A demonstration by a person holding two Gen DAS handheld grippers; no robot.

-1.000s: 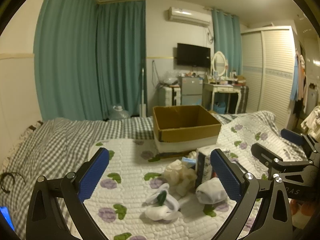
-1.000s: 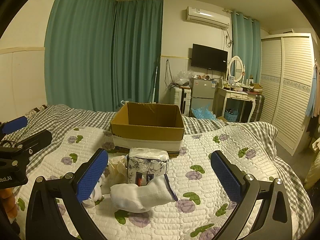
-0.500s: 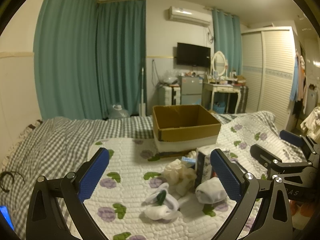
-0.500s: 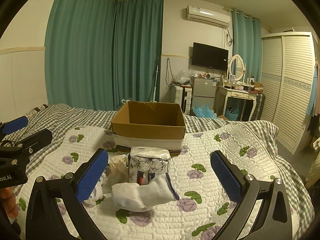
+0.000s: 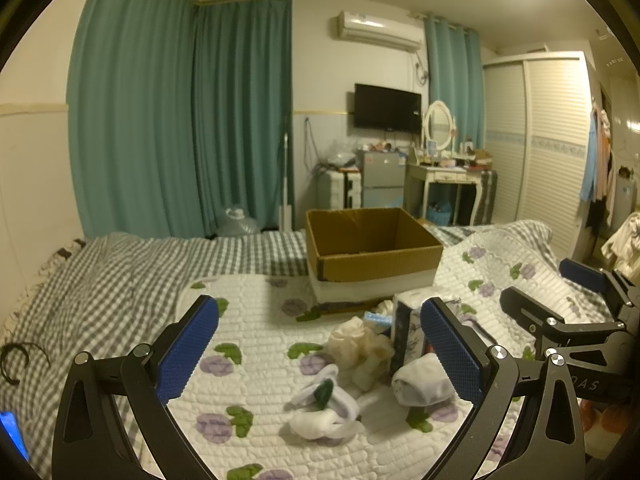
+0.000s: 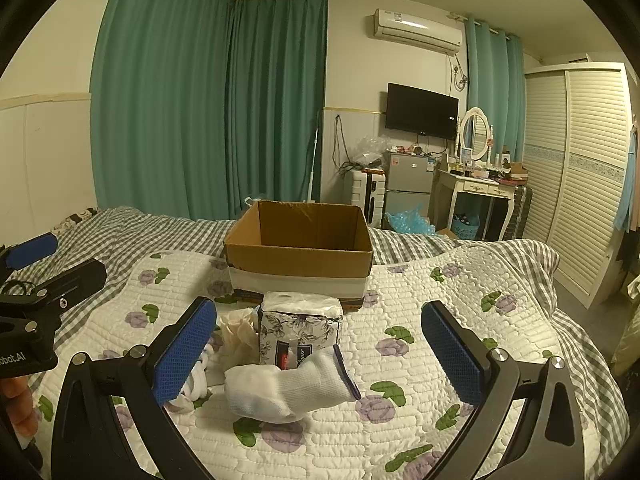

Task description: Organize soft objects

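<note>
Barely anything has shifted in the last second: both views have only crept a little nearer the pile, so sorting has not begun. Left gripper (image 5: 320, 354) and right gripper (image 6: 318, 354) hang spread and empty. Sock (image 6: 286, 388) lies before the tissue pack (image 6: 300, 330); the box (image 6: 298, 254) stands open behind, with bare quilt (image 6: 420, 360) to the right.
</note>
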